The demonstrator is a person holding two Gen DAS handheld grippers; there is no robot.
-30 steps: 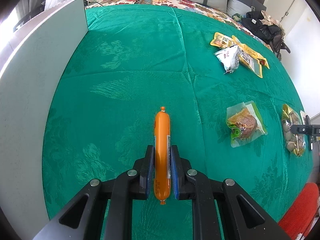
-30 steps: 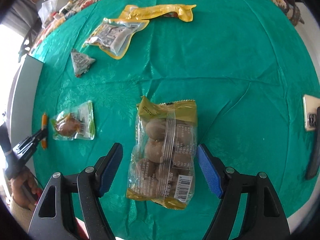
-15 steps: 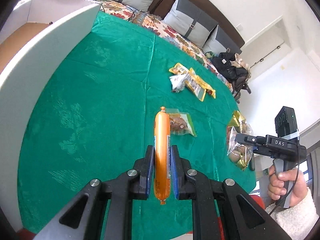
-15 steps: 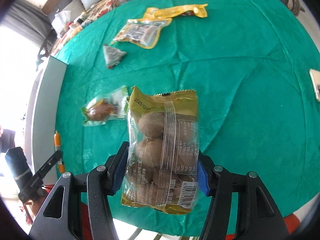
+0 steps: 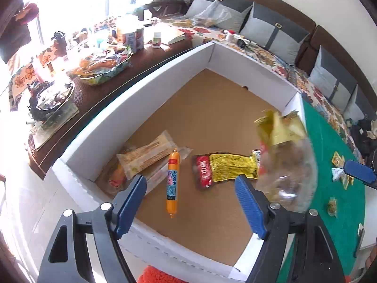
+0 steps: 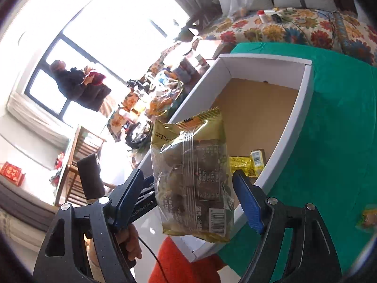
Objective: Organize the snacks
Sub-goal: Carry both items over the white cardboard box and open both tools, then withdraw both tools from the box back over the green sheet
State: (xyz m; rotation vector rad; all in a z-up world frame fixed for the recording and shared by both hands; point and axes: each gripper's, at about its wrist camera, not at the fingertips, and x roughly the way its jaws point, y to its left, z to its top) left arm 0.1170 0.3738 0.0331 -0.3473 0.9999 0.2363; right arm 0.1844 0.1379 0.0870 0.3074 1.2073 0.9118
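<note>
Step in hand: dropping two snacks into the white cardboard box (image 5: pixel 150 87) at the edge of the green tablecloth (image 6: pixel 341 127). Both releases are under way at once.

Left gripper (image 5: pixel 190 206): my jaws are opening, pads well apart. The orange sausage stick (image 5: pixel 173 182) is between them but touches neither pad; it hangs lengthwise in the gap, above the brown box floor, apparently in free fall (I cannot tell whether its far tip already rests on the floor). Below and beside it lie a long tan wrapped bar (image 5: pixel 148 154) and a red-and-yellow packet (image 5: pixel 223 168), both already in the box.

Right gripper (image 6: pixel 188 197): jaws opening too. The gold bag of round brown snacks (image 6: pixel 192 179) sits between the blue pads, upright and slightly tilted; I see a sliver of clearance on each side, so I judge it released rather than clamped. It is over the near corner of the box, close to the wall; in the left wrist view the same bag appears blurred above the right-hand wall.

Risk: the bag may catch the rim and tip out onto the cloth.

Next move: let both items settle, lift both grippers clear of the walls, then go back for the small packets (image 5: pixel 339 167) left on the cloth.
</note>
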